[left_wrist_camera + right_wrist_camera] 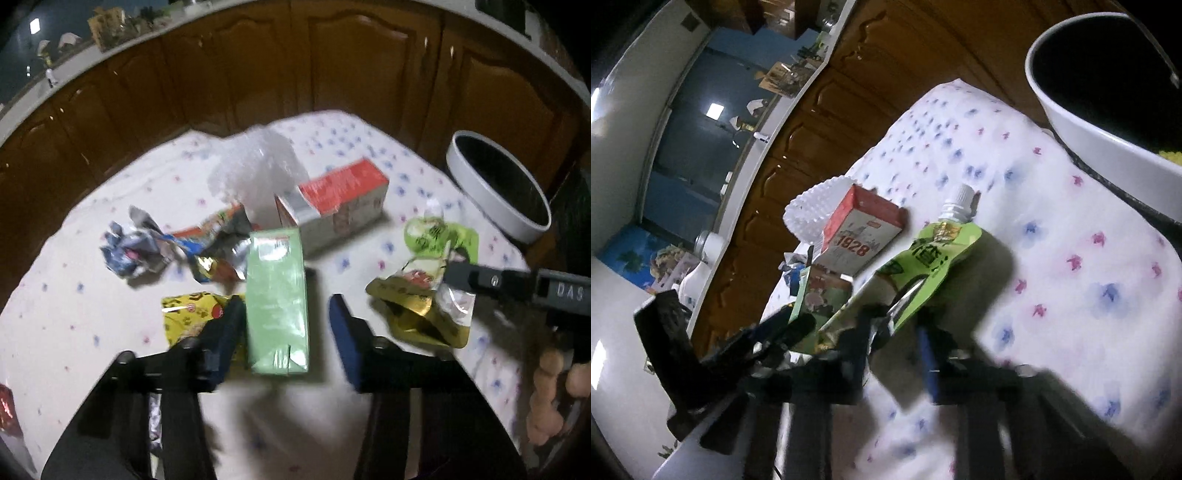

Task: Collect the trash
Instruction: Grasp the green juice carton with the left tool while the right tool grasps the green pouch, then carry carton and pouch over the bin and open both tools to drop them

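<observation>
Left claw (286,314): jaws apart around the green carton (277,302); left pad touches or nearly touches its side, right pad stands clear of it.
Green carton: lies flat on the surface (92,295), long axis pointing away from the camera.
Right claw (894,332): jaws close together, clamped on the lower edge of the green pouch (934,258); a gold wrapper (417,310) sits at the same grip, contact unclear through blur.
Green pouch: tilted, white cap uppermost, lower end raised at the claw.
Near left claw: yellow packet (188,314) just beside the left finger.
Further out: red box (343,195), white plastic (255,166), crumpled wrappers (140,247), all on the surface.
Bin (495,184): white rim, dark inside, beyond the surface's right edge.
Surface: white cloth with blue and pink flowers.
</observation>
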Demonstrator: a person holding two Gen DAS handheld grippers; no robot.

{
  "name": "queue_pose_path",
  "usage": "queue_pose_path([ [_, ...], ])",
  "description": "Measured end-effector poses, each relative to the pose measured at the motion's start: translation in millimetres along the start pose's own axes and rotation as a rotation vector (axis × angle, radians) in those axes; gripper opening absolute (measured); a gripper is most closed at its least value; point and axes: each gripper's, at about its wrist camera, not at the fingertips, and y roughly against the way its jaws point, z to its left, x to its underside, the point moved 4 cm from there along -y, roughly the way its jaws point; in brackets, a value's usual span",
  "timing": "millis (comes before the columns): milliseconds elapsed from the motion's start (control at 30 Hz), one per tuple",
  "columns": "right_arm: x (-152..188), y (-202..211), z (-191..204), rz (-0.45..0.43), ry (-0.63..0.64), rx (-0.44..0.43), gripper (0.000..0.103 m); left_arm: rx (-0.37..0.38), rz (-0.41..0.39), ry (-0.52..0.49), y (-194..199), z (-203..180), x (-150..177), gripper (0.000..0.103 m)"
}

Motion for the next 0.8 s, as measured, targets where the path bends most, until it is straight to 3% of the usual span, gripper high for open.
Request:
queue_pose_path([
  [33,0.3,0.6,0.5,-0.001,0.008,-0.003,0.007,0.002,0.009,0.000,-2.8,-0.4,1.8,0.031],
  [333,-0.8,37.3,16.5,-0.066,0.129,0.005,0.002,0.055,-0.064,0.057,24.1,-7.7,13.5,0.031],
  [567,-2.0,81.0,19.7,-0.136,0.199,0.051,0.002,0.222,-0.148,0.117,61.9,-38.1,11.0,0.031],
  [800,-8.7,124.5,7.2,-0.209,0.218,0.112,0.002,0.308,-0.153,0.093,67.7,-80.3,-3.1,0.031],
])
